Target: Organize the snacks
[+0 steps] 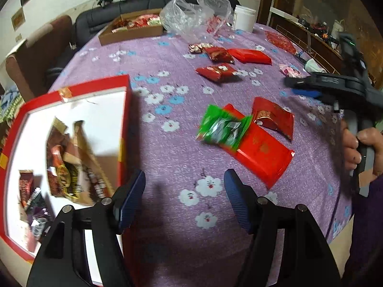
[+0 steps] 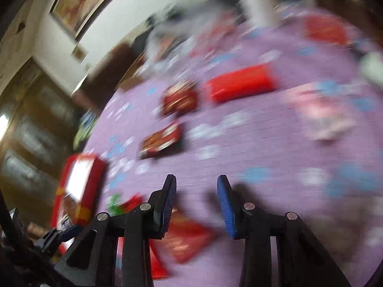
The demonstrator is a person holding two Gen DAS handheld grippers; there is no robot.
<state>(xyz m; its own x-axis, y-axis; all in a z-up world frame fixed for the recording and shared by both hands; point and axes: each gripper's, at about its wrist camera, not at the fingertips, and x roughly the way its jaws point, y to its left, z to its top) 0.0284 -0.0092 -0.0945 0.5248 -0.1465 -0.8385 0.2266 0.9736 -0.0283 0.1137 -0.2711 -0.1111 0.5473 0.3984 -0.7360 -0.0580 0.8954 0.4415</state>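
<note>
Left wrist view: left gripper open, empty, beside red-rimmed white box; right gripper parted, empty. Green foil snack packet overlaps red packet; a pinch may snag both.

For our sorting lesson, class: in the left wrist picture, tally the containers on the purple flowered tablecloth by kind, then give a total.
red box: 1
cardboard box: 1
clear plastic bag: 1
white tub: 1
Total: 4
</note>
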